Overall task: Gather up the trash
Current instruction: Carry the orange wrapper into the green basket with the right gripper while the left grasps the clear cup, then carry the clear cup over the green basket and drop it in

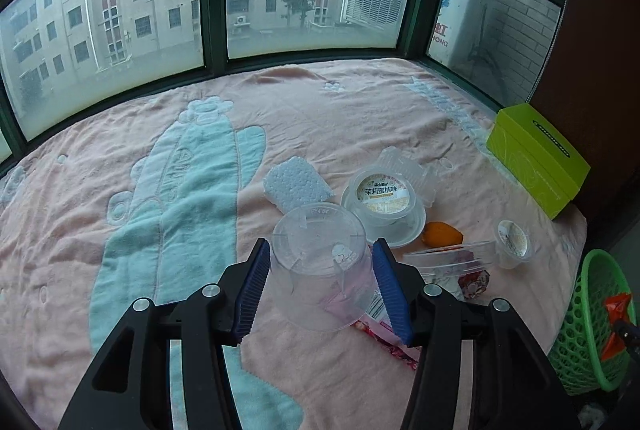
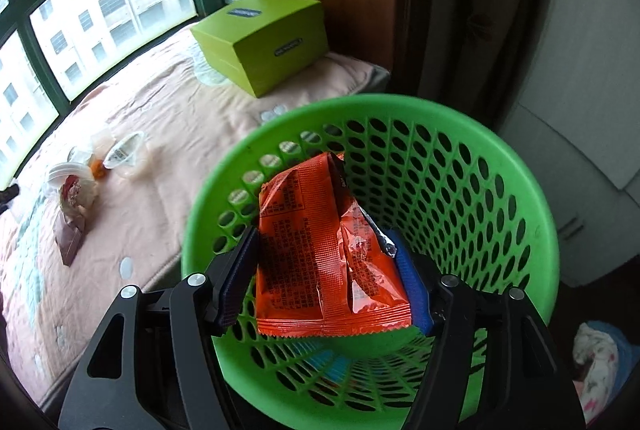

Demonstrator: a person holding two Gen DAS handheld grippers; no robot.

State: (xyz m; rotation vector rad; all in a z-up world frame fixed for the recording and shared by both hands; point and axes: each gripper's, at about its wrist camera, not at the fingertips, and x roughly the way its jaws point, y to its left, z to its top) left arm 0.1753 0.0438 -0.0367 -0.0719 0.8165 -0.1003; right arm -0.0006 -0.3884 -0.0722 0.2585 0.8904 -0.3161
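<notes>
My left gripper (image 1: pixel 320 266) is shut on a clear plastic cup (image 1: pixel 320 258), held bottom forward above the pink blanket. Beyond it lie a white foam pad (image 1: pixel 296 184), a labelled jelly tub (image 1: pixel 384 202), a clear lid (image 1: pixel 404 162), an orange piece (image 1: pixel 442 234), a small sealed cup (image 1: pixel 512 240), a clear tray (image 1: pixel 452 256) and a pink wrapper (image 1: pixel 384 330). My right gripper (image 2: pixel 326 270) is shut on an orange snack wrapper (image 2: pixel 320 250), held over the open green mesh basket (image 2: pixel 520 190). The basket also shows in the left wrist view (image 1: pixel 592 318).
A lime green box (image 1: pixel 536 158) stands at the blanket's right end by a brown panel; it also shows in the right wrist view (image 2: pixel 268 42). Windows line the far side. The basket stands off the bed's edge. Cloth (image 2: pixel 600 358) lies on the floor at right.
</notes>
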